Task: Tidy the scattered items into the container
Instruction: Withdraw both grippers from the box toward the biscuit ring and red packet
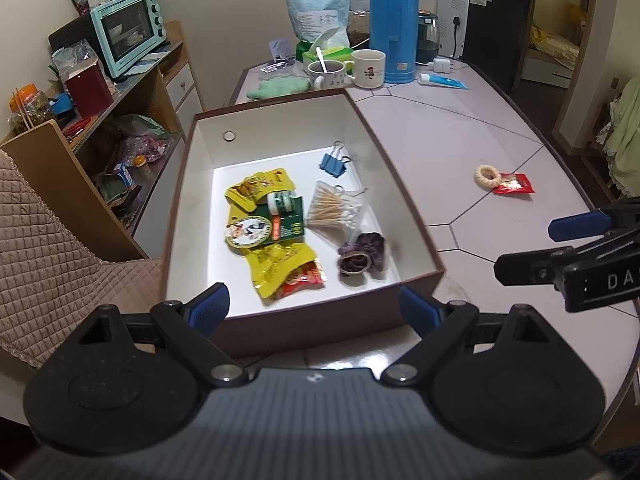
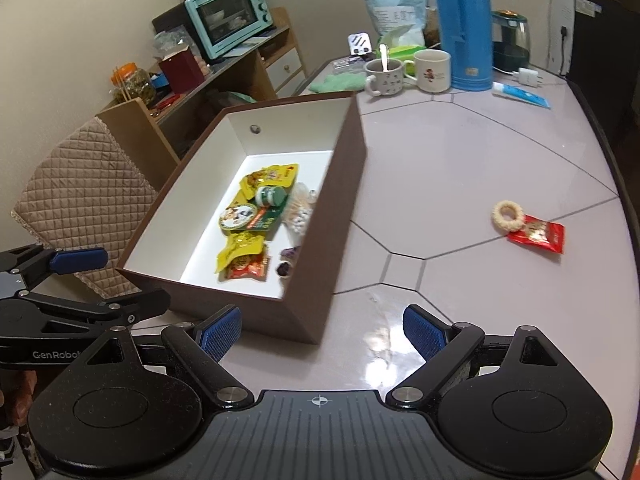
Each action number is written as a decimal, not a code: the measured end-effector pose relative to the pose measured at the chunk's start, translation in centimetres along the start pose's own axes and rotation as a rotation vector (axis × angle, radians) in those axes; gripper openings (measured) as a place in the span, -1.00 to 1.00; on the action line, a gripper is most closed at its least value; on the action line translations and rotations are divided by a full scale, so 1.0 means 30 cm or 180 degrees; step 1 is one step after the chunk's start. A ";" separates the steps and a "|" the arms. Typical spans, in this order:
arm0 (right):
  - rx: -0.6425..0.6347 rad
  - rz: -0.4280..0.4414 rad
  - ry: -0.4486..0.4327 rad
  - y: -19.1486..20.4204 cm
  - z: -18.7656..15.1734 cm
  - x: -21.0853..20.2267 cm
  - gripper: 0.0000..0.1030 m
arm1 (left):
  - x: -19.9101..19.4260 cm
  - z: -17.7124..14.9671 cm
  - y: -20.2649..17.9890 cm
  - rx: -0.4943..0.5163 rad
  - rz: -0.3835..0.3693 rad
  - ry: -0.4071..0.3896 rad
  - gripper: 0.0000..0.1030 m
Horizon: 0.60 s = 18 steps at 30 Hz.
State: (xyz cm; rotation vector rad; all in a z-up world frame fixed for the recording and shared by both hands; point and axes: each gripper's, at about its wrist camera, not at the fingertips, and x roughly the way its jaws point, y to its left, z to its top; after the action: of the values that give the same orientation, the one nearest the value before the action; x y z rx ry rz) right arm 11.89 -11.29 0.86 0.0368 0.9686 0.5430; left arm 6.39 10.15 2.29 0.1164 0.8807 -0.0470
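Observation:
A brown box with a white inside stands on the table's left part; in the right wrist view the box is left of centre. Inside lie yellow snack packets, a green packet, a bag of cotton swabs, a blue binder clip and a purple scrunchie. On the table to the right lie a cream ring and a red packet. My left gripper hangs open at the box's near wall, empty. My right gripper is open above the table, empty.
At the table's far end stand a blue thermos, two mugs, a tissue box, a blue pouch and a tube. A quilted chair and a shelf with a teal oven are on the left. The table edge curves at the right.

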 end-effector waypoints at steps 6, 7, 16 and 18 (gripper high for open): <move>0.0159 -0.0115 -0.0044 -0.120 -0.034 -0.060 0.76 | -0.006 0.003 -0.106 0.0069 -0.0100 -0.0001 0.76; 0.0198 -0.0144 -0.0053 -0.143 -0.040 -0.071 0.76 | -0.005 0.006 -0.126 0.0088 -0.0120 -0.0006 0.76; 0.0582 -0.0413 -0.0119 -0.362 -0.090 -0.171 0.76 | 0.024 0.048 -0.321 0.0321 -0.0361 -0.0095 0.76; 0.0633 -0.0447 -0.0122 -0.395 -0.093 -0.183 0.76 | 0.037 0.061 -0.366 0.0371 -0.0411 -0.0110 0.76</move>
State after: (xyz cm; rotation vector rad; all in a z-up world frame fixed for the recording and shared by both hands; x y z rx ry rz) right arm 12.24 -24.63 0.34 0.1557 0.9769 0.3146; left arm 7.52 -0.95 1.68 0.1670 0.8502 -0.2206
